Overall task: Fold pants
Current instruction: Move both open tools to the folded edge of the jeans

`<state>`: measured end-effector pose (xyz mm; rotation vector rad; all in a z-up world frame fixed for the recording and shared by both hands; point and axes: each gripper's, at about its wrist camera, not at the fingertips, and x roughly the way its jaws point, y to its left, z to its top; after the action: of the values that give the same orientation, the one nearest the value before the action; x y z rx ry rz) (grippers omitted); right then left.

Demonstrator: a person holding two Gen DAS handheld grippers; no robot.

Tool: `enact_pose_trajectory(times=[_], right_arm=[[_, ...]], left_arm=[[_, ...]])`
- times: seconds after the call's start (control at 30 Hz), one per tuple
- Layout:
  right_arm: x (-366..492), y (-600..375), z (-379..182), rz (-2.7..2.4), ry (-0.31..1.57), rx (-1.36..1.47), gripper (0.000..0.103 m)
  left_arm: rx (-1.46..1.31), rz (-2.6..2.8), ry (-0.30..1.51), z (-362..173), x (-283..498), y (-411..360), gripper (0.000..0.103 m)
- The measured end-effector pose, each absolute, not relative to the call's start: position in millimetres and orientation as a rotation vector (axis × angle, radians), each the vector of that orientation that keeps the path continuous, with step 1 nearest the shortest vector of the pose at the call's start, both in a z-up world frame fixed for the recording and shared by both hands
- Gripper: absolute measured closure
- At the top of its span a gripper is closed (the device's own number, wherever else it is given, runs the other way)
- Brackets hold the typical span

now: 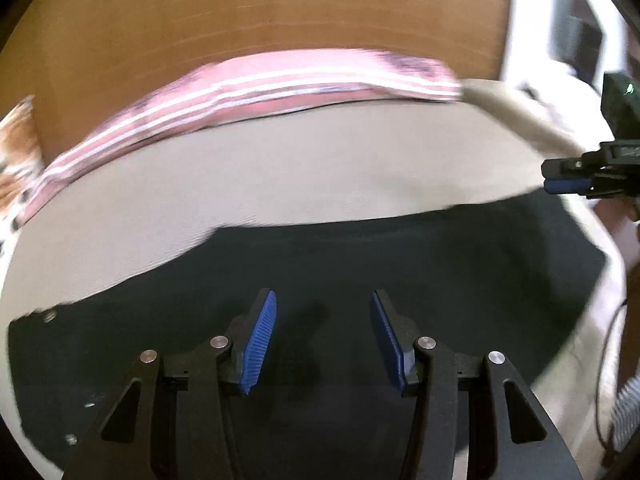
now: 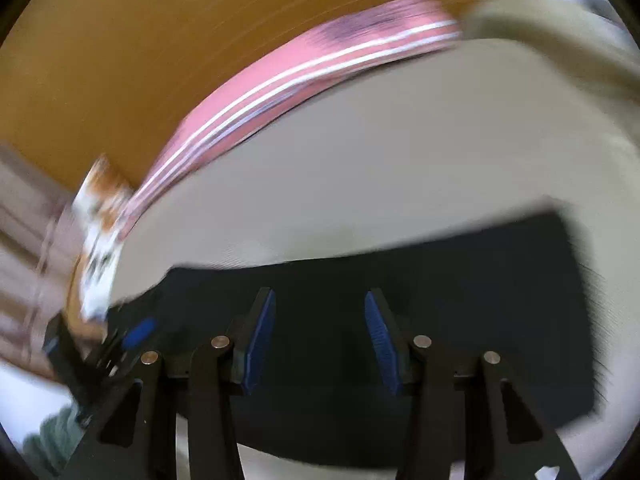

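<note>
Black pants (image 1: 360,280) (spread flat on beige bed sheet (image 1: 280,176)) beneath left gripper (image 1: 323,340) and right gripper (image 2: 319,340), both spread wide, empty.

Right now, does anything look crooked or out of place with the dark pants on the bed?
Nothing stands out. The black pants lie flat on the beige sheet, with no bunching visible. Both the left gripper and right gripper are open above them. The pink striped blanket sits along the far edge.
</note>
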<state>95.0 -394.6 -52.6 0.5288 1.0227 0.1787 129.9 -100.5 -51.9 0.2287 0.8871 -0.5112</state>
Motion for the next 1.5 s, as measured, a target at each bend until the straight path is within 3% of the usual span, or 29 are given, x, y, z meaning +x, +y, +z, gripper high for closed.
enact_pose_trajectory(times=[0.23, 0.53, 0.6, 0.9, 1.03, 1.1, 1.13, 1.33, 1.5], right_arm=[[208.6, -263.2, -81.2, 0.545, 1.187, 0.416, 0.058], [271.4, -182.0, -124.9, 0.667, 1.331, 0.308, 0.059], [275.7, -178.1, -125.1, 0.711, 1.322, 0.353, 0.090], [290.4, -163.8, -133.7, 0.626, 1.258, 0.258, 0.094], [289.7, -161.5, -128.7, 0.624, 1.241, 0.237, 0.091], [289.2, -167.6, -118.0, 0.601, 1.232, 0.267, 0.075], [286.7, -173.5, -108.9, 0.582, 1.202, 0.277, 0.073], [243.8, -222.2, -51.6, 0.455, 1.051, 0.252, 0.073], [196.5, -260.5, -54.7, 0.314, 1.068, 0.209, 0.073]], left_arm=[[0.163, -0.376, 0.984, -84.5, 147.7, -35.3, 0.053], [0.118, -0.432, 0.980, -95.0, 146.7, -17.3, 0.053], [0.120, -0.439, 0.973, -93.4, 145.2, -14.3, 0.053], [0.111, -0.444, 0.964, -96.1, 149.6, -12.2, 0.053], [0.144, -0.441, 0.978, -95.7, 150.8, -16.1, 0.053], [0.127, -0.452, 0.990, -90.8, 154.6, -14.4, 0.053], [0.108, -0.460, 0.986, -85.2, 157.3, -12.1, 0.053], [0.128, -0.513, 0.880, -44.3, 169.9, -24.9, 0.051], [0.158, -0.588, 0.912, -54.2, 192.5, -59.7, 0.051]])
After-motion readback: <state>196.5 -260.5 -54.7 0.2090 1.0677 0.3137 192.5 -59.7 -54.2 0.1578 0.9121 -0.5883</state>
